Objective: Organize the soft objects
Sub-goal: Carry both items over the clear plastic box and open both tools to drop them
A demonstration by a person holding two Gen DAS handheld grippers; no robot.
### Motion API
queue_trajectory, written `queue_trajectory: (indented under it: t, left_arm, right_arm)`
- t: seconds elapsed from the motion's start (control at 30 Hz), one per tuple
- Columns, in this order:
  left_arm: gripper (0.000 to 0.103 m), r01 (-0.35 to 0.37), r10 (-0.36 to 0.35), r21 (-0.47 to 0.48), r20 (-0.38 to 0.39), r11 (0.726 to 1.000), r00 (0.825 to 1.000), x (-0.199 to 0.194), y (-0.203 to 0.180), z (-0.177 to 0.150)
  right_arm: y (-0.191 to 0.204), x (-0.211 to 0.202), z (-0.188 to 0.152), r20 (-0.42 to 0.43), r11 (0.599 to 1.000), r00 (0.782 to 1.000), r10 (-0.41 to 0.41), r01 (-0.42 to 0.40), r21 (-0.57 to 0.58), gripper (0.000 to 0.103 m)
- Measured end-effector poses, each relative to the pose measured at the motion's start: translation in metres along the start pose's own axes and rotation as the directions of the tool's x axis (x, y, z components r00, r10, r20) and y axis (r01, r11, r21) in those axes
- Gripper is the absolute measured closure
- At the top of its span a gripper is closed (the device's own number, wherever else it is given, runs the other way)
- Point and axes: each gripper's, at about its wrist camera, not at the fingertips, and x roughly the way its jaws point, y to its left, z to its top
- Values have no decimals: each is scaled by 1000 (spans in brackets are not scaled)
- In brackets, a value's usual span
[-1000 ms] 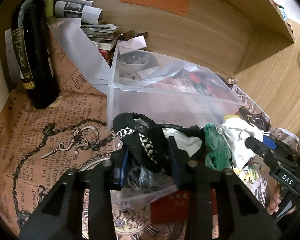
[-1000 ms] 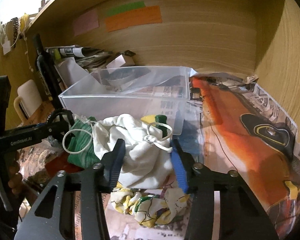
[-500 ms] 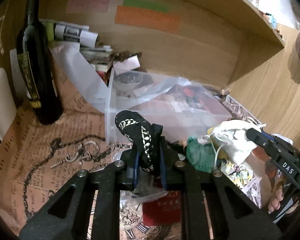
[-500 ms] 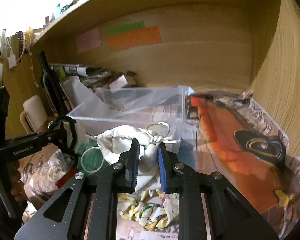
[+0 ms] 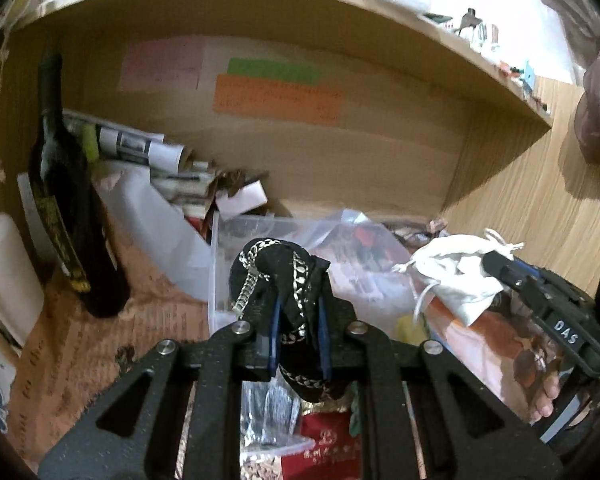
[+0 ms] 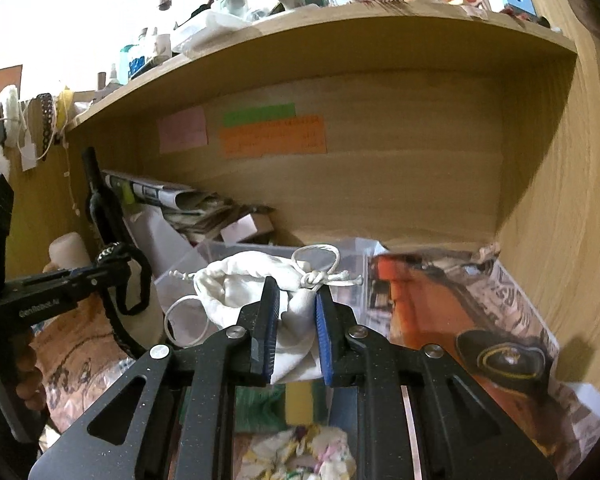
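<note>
A cluttered wooden alcove. Left tongs (image 5: pixel 298 336) clamp a black chain-trimmed pouch (image 5: pixel 284 280), right tongs (image 6: pixel 294 320) pinch a white drawstring bag (image 6: pixel 256 284), both lifted before the clear bin (image 5: pixel 236 264). The dangling drawstring could snag the rim.

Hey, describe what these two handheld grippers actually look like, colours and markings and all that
Both are matte black, speckled plastic frames with triangular cut-outs and round silver screws. Each finger carries a ribbed blue pad. The left gripper shows white "GenRobot.AI" lettering on its side; the right gripper carries a small "DAS" label. No cables or sleeves show, only bare fingers of a hand on the right one's handle.
</note>
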Motion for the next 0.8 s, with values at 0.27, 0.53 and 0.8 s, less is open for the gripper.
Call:
queue_trajectory:
  t: [0.27, 0.53, 0.8]
  left_arm:
    - [88, -15, 14, 19, 57, 1000, 998, 2, -1, 38]
    - [88, -38, 36, 24, 51, 999, 998, 35, -2, 66]
    - [88, -64, 66, 47, -61, 997, 996, 100, -2, 63]
  right_arm:
    - [0, 15, 21, 22, 1000, 1000, 0, 0, -24, 87]
    - [-2, 42, 33, -2, 999, 1000, -17, 17, -40, 87]
    - [-5, 79, 33, -82, 997, 995, -49, 44, -62, 87]
